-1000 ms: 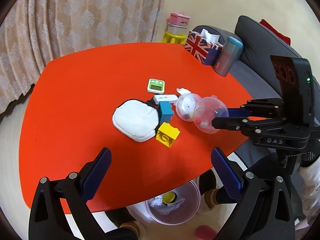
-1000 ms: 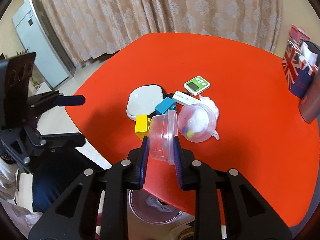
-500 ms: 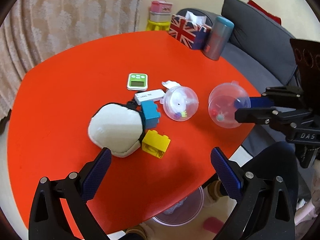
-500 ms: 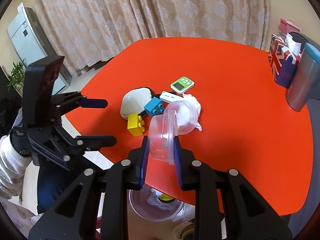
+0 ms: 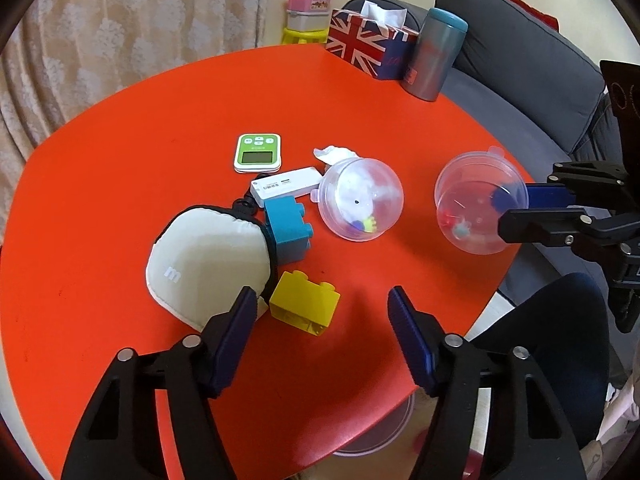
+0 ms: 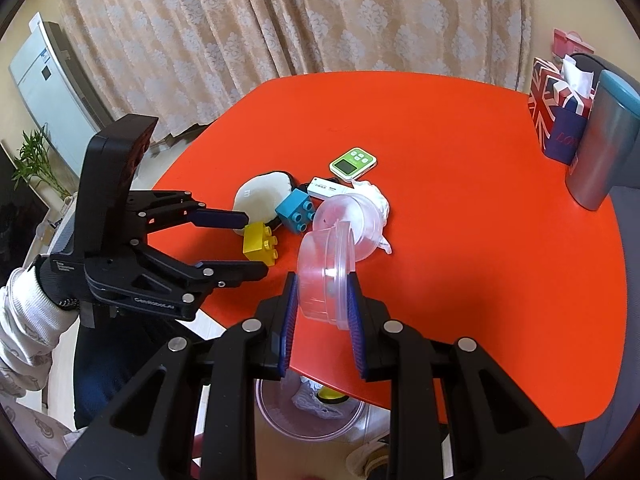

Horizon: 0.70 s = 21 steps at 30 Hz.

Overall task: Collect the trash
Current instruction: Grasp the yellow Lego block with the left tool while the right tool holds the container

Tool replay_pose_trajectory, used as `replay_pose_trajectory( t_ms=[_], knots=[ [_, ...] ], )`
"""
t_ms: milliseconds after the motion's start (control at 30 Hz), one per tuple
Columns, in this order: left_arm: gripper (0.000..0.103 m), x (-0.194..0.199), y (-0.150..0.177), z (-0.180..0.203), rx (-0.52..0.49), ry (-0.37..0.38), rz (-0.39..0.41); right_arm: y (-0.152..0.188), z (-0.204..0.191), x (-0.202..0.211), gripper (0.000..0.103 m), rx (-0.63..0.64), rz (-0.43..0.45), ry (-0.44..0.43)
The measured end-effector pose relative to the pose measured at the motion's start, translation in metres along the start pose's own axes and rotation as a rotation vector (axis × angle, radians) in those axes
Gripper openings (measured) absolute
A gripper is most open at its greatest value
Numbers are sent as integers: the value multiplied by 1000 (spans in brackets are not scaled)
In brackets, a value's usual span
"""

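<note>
A clear plastic capsule half (image 6: 326,276) is clamped between the blue pads (image 6: 289,322) of the right gripper (image 6: 322,328) and is held above the near edge of the red table (image 5: 120,152); small coloured bits are seen inside it in the left wrist view (image 5: 478,204). The left gripper (image 5: 320,332) is held with its jaws spread wide and nothing between them, above the table just in front of a yellow brick (image 5: 304,306). A second clear capsule half (image 5: 360,200) is seen lying on the table, beside a crumpled white tissue (image 5: 334,153). Next to it are grouped a blue brick (image 5: 286,228), a white padded pouch (image 5: 204,264), a white stick-shaped device (image 5: 286,188) and a green timer (image 5: 258,153). At the far edge of the table a Union Jack tissue box (image 5: 364,46) and a grey tumbler (image 5: 434,60) are placed. Below the near table edge a clear bin (image 6: 312,412) is shown on the floor, with crumpled scraps visible inside
</note>
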<state>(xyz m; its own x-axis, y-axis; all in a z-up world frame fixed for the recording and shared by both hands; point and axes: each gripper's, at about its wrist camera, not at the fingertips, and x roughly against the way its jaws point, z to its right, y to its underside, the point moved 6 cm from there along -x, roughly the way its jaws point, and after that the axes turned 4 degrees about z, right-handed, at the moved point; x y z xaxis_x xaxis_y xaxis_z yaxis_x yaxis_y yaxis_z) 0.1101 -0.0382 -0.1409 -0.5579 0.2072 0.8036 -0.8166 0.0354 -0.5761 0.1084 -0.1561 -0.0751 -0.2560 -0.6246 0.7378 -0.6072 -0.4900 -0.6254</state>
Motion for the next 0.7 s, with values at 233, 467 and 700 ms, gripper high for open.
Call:
replay_pose_trajectory(
  t_ms=[233,467,700],
  knots=[
    [37,-4,0,-2,13,-2,-2,0,0,1,24,1,0,0],
    [36,2,-1,-2,22,-3,17,0,-1,1,24,3,2,1],
    [36,23,2,2,40,-11,50,-1,-7,5,24,13,15,-2]
  ],
)
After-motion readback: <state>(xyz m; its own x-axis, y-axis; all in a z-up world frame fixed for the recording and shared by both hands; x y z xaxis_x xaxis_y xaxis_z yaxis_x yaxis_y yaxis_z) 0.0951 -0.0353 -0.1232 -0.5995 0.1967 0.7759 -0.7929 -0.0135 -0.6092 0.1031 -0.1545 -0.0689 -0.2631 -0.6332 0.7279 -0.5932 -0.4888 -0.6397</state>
